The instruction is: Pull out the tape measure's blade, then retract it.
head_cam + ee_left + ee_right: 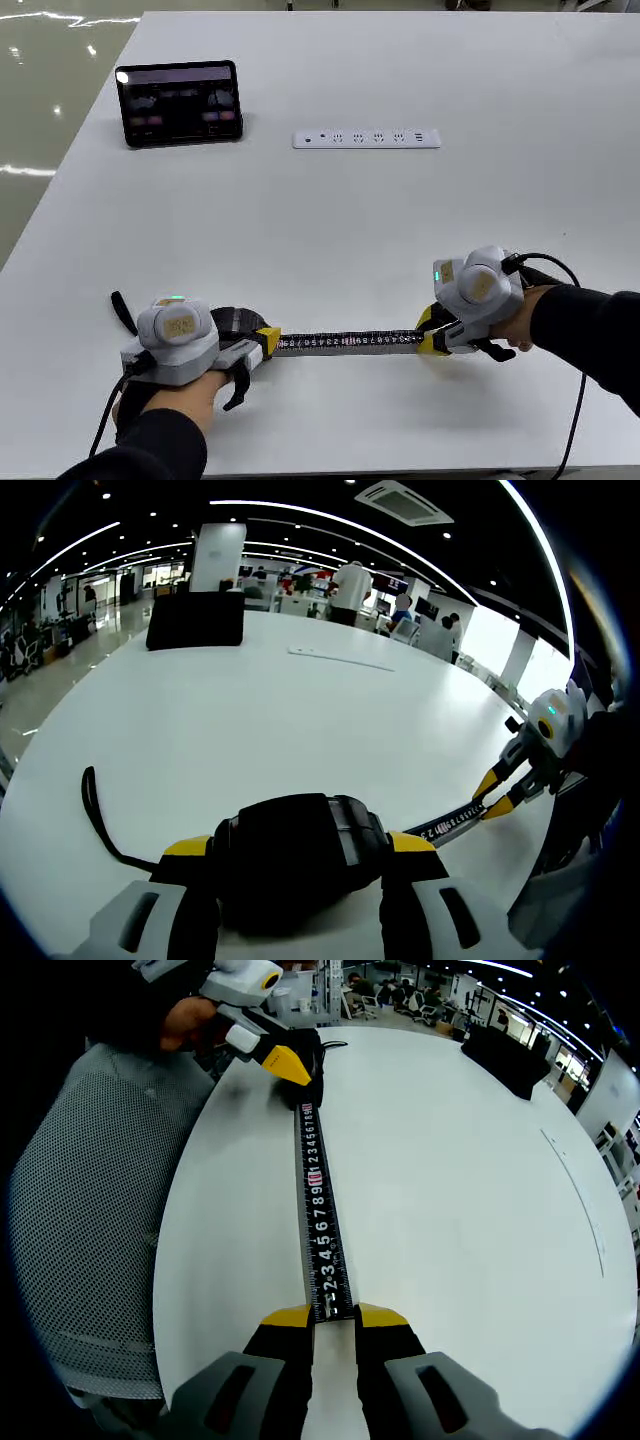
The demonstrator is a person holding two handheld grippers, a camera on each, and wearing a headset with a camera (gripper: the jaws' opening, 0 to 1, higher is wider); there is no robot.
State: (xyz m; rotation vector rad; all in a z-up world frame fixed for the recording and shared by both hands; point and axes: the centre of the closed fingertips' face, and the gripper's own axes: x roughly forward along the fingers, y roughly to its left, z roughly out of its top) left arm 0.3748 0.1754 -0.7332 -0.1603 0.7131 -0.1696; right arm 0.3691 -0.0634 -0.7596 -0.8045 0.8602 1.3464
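Observation:
A black tape measure case [298, 855] sits clamped between the yellow-tipped jaws of my left gripper [262, 342] at the table's near left; its wrist strap [95, 810] trails off to the side. The numbered blade [348, 341] runs flat across the table from the case [237, 322] to my right gripper [430, 337], which is shut on the blade's end. In the right gripper view the blade [320, 1230] stretches from my right gripper [331, 1316] to the case [303, 1065] held in the left gripper [280, 1060].
A dark tablet [179, 102] stands at the far left of the white table [330, 230], and a white power strip [366, 138] lies at mid-far. People stand in the room beyond the table [352, 585]. The table's near edge runs just below both hands.

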